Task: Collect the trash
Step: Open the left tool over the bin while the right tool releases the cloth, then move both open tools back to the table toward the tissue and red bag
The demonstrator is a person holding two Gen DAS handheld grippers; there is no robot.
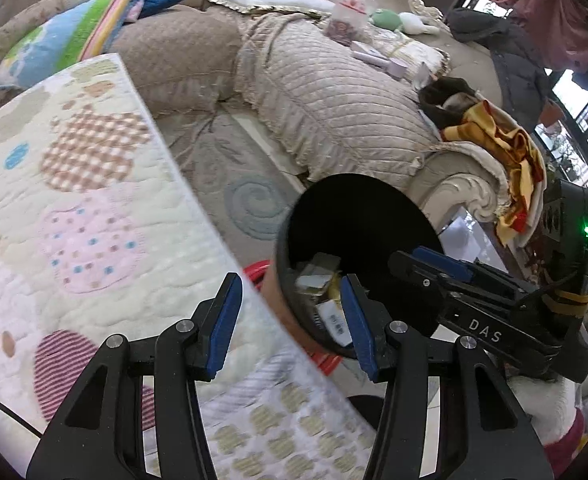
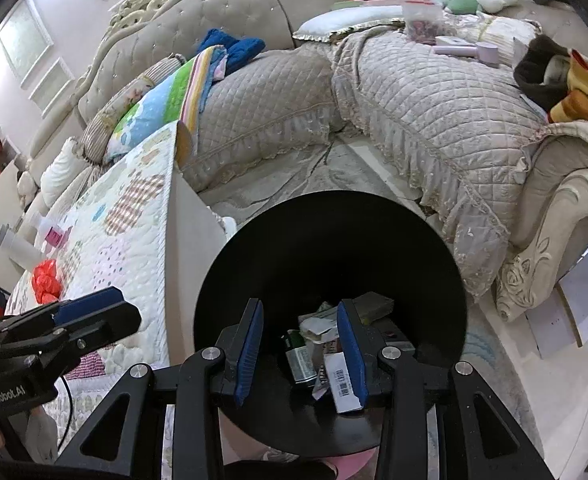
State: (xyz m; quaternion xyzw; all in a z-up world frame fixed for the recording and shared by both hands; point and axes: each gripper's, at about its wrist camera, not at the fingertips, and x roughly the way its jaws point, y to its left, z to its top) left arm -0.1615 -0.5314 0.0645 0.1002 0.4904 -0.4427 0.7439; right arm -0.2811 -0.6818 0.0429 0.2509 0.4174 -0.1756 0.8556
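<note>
The black bin (image 2: 330,264) fills the lower centre of the right wrist view, with trash (image 2: 334,344) (a barcoded box, green packet, crumpled paper) lying at its bottom. The right gripper (image 2: 300,350) hangs over its mouth, jaws apart and empty. In the left wrist view, the left gripper (image 1: 290,326) is likewise released, nothing between its pads, over the quilted table cover (image 1: 94,208) edge beside the bin (image 1: 358,216)

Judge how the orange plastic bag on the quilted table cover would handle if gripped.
The orange plastic bag looks crumpled and thin, so probably floppy and very light. It likely compresses between pads and may slip. Lying bunched on the quilted table cover, it should not roll.
</note>
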